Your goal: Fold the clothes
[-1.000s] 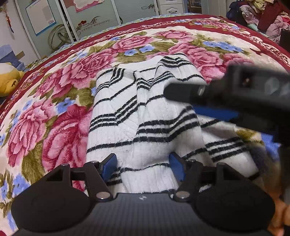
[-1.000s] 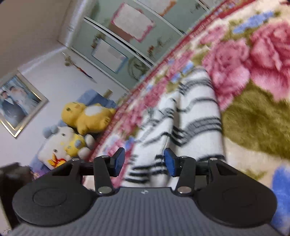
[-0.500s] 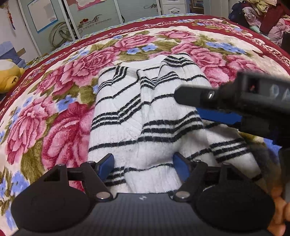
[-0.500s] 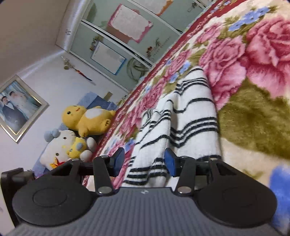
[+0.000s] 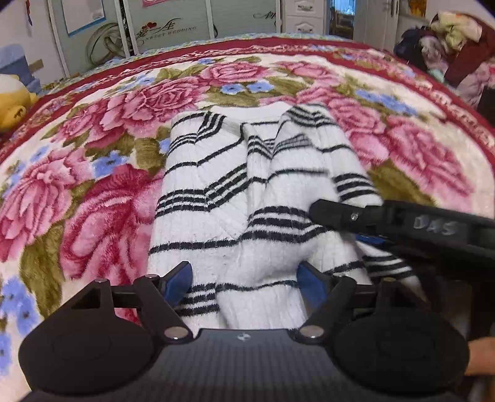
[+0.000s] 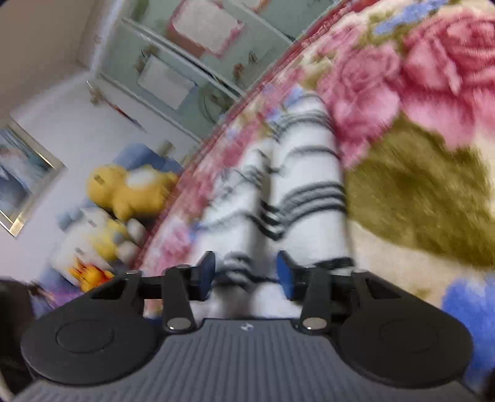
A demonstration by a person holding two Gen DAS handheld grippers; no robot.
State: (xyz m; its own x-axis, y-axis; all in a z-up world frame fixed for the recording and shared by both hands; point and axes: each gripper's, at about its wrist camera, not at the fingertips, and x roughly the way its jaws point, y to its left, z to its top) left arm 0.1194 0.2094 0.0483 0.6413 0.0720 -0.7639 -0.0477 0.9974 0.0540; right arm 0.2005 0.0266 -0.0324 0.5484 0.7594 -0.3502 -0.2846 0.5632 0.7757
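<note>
On the bed, spread over a floral blanket [image 5: 92,198] of pink roses with a dark red border, lies the white sweater [image 5: 235,191] with black stripes, partly folded, its sides turned in toward the middle and a ridge of fabric running down its length. In the left wrist view the left tongs [image 5: 244,280] sit at the near hem, blue pads spread wide, with a bunched hump of the knit rising between them; the pads are not pressed together on the cloth, so they read as open. Coming in from the right of that view, the right tongs [image 5: 368,238] reach low across the sweater's right-hand part, a black finger lying over the stripes and a sliver of blue pad showing beneath it. A bit of a hand [image 5: 482,365] shows at the lower right edge. Over to the right wrist view, and it is blurred, but the right tongs [image 6: 246,272] are parted too, the striped knit lying between and ahead of the blue pads; whether it touches them, I cannot tell. Beyond the bed's edge on that side sit a yellow plush toy [image 6: 130,188] and a white plush toy [image 6: 96,244], a framed picture [image 6: 21,182] on the wall. Back in the left view, a pile of clothes [image 5: 448,46] is heaped at far right, wardrobe doors [image 5: 173,27] behind the bed.
</note>
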